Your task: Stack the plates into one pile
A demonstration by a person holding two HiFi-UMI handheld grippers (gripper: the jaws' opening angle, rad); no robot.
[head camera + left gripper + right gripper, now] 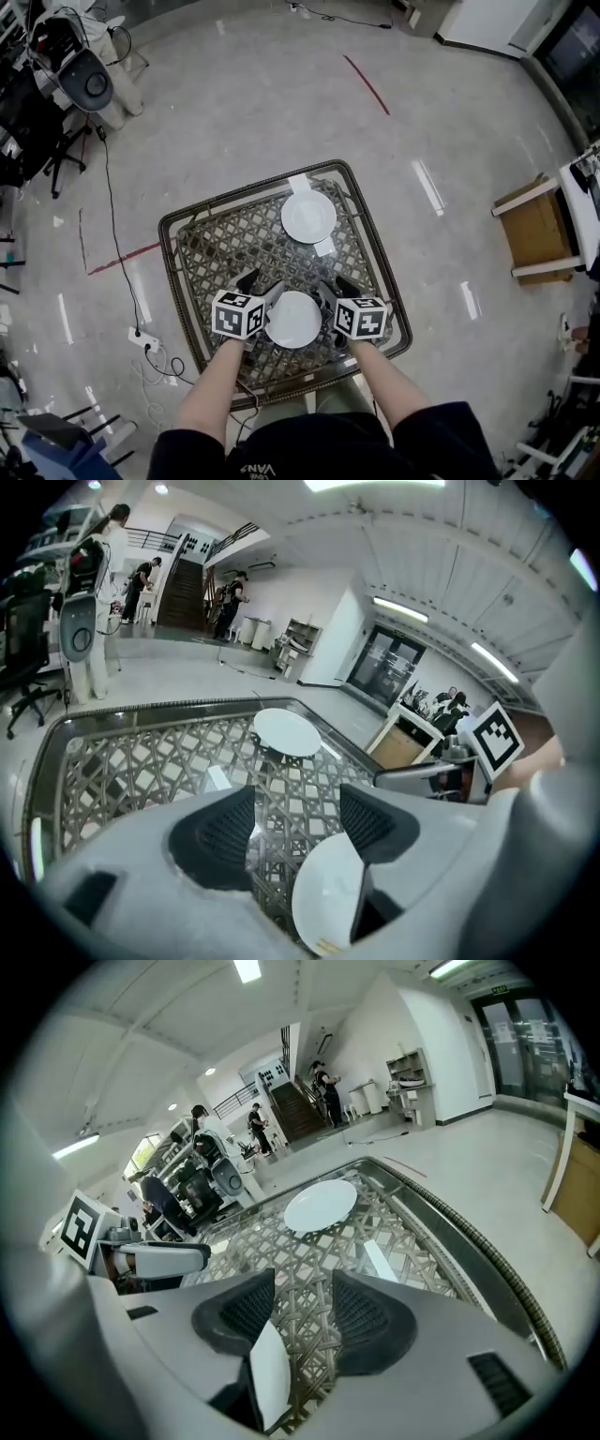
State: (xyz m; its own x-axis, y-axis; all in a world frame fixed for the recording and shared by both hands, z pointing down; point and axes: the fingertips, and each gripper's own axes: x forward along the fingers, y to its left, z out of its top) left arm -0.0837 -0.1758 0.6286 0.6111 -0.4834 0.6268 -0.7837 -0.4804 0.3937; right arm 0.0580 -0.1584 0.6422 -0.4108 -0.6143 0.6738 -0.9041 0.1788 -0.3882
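Note:
Two white plates lie on a glass-topped wicker table [180,246]. The far plate [308,217] [286,731] [322,1206] rests near the table's back edge. Close to the front edge, the near plate [293,320] lies between my two grippers. My left gripper [261,282] [298,808] is open at the plate's left rim; the near plate [328,897] shows low beside its right jaw. At the plate's right rim, my right gripper [335,286] [303,1302] is also open, with the near plate [269,1372] by its left jaw.
Two white paper strips [324,247] [298,183] lie on the table by the far plate. A wooden box [536,231] stands on the floor to the right. A power strip [142,339] and cable lie to the left. People stand far back [230,597].

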